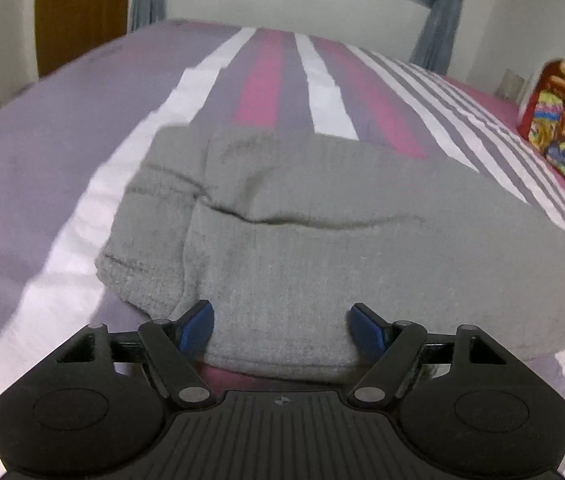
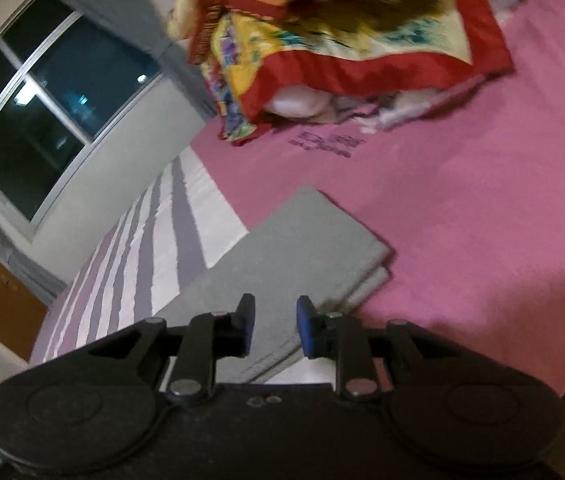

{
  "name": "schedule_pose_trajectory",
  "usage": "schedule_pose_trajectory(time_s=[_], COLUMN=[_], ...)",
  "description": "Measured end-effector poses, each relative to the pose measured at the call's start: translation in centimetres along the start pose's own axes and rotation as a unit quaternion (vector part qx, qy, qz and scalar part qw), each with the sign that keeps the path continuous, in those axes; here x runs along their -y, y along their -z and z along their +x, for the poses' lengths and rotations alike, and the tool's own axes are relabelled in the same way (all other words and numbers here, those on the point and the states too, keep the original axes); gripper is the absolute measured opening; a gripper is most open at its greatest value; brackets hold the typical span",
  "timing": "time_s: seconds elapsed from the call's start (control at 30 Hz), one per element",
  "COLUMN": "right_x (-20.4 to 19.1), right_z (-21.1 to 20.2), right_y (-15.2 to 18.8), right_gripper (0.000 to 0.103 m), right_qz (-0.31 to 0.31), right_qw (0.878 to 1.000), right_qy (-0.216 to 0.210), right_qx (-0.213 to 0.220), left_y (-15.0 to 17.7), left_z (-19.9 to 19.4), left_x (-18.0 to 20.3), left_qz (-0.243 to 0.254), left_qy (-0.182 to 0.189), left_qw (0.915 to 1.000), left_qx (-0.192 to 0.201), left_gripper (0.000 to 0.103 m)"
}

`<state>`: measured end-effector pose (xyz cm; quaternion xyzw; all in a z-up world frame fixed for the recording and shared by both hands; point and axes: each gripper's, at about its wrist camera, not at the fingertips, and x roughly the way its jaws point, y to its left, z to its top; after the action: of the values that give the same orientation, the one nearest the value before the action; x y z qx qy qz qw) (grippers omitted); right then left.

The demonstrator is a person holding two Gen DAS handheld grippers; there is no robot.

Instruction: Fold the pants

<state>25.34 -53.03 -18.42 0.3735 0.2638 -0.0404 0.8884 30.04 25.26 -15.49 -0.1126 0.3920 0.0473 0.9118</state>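
The grey pants [image 1: 322, 236] lie folded lengthwise on the striped bed sheet [image 1: 62, 168], waistband end toward the left in the left wrist view. My left gripper [image 1: 282, 324] is open, its blue pads wide apart on either side of the near edge of the fabric, not clamping it. In the right wrist view the leg end of the pants [image 2: 282, 264] lies flat in two layers. My right gripper [image 2: 275, 326] is open with a narrower gap, just above the near part of the legs, holding nothing.
A colourful red-bordered blanket [image 2: 342, 48] is heaped at the far side of the pink sheet [image 2: 482, 200]; it also shows in the left wrist view [image 1: 562, 120]. A window [image 2: 42, 112] and grey curtains line the wall. A wooden door [image 1: 82, 12] stands at far left.
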Motion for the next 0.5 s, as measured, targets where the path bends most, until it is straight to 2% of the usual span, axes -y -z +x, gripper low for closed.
schedule_pose_trajectory(time_s=[0.07, 0.2, 0.27, 0.37, 0.5], right_x=[0.6, 1.4, 1.2, 1.4, 1.5], right_z=[0.6, 2.2, 1.9, 1.7, 1.5], right_y=[-0.1, -0.6, -0.7, -0.4, 0.1], right_gripper=[0.026, 0.02, 0.023, 0.024, 0.027], right_qz=[0.016, 0.066, 0.065, 0.089, 0.086], right_qw=[1.0, 0.997, 0.997, 0.996, 0.996], right_qy=[0.004, 0.028, 0.029, 0.03, 0.033], right_qx=[-0.005, -0.024, -0.008, -0.008, -0.007], left_y=[0.1, 0.6, 0.7, 0.8, 0.7], left_z=[0.3, 0.7, 0.7, 0.8, 0.8], left_x=[-0.2, 0.2, 0.1, 0.0, -0.1], left_qz=[-0.016, -0.01, -0.012, -0.013, -0.013], left_qy=[0.005, 0.005, 0.007, 0.01, 0.012], left_qw=[0.9999, 0.9999, 0.9999, 0.9999, 0.9998], left_qx=[0.0, 0.001, 0.003, 0.003, 0.002], left_gripper=[0.076, 0.08, 0.08, 0.08, 0.08])
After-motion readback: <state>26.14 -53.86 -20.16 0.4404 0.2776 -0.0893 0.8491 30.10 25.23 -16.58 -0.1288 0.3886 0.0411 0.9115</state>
